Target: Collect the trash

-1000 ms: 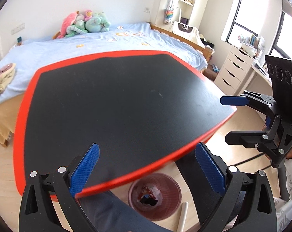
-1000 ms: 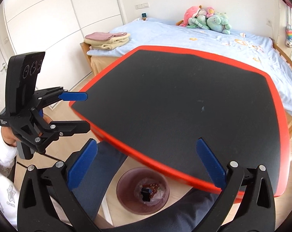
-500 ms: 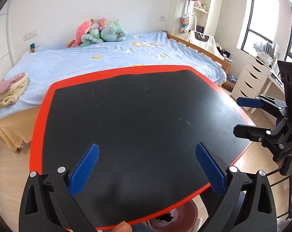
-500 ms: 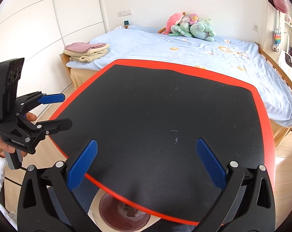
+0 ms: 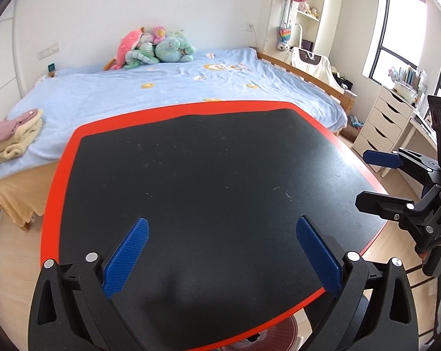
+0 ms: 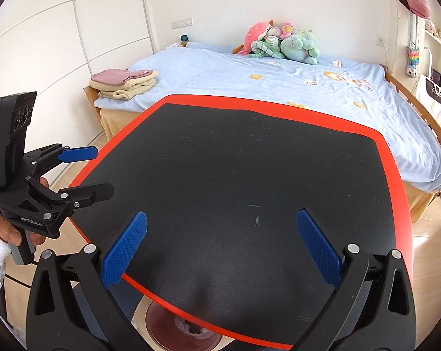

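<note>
A black table with a red rim fills both views; no trash shows on it. A reddish bin stands on the floor under the table's near edge, mostly hidden; a sliver of it shows in the left wrist view. My left gripper is open and empty above the table's near edge. It also shows at the left of the right wrist view. My right gripper is open and empty above the near edge. It also shows at the right of the left wrist view.
A bed with a blue cover stands behind the table, with plush toys at its head and folded towels at one corner. A white drawer unit and a desk stand at the right. Wooden floor surrounds the table.
Both grippers have risen and tilted up from looking down at the bin under the table edge to looking across the tabletop. The bin has slid almost out of view.
</note>
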A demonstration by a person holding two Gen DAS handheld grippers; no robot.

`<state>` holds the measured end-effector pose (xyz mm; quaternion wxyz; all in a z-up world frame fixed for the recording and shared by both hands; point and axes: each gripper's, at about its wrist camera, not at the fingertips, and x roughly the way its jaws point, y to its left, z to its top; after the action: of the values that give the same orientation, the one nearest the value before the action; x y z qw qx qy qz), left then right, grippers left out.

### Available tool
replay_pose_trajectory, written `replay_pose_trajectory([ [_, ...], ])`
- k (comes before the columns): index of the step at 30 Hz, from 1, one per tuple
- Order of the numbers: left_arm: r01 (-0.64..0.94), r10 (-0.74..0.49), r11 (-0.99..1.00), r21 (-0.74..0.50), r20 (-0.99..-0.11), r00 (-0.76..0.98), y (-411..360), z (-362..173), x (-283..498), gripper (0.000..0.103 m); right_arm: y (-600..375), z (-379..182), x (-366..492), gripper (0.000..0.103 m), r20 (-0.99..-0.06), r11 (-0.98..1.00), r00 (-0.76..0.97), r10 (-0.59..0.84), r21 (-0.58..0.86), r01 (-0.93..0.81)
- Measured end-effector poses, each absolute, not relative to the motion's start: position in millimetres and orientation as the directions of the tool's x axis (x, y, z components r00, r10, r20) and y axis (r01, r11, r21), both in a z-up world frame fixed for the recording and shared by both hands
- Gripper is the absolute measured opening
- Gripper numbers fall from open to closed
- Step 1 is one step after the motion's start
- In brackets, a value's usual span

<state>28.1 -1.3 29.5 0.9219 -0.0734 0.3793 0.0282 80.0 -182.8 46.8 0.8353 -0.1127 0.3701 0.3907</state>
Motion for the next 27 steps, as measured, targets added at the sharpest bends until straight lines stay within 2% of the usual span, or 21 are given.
replay_pose_trajectory([
  [27, -0.114, -0.014, 0.985, -0.132, -0.713, 0.701, 4.3, 26.2, 27.9, 0.097, -181.0, 42.5, 81.9, 0.100, -0.718, 0.671, 0.415, 0.558, 0.097, -0.735],
])
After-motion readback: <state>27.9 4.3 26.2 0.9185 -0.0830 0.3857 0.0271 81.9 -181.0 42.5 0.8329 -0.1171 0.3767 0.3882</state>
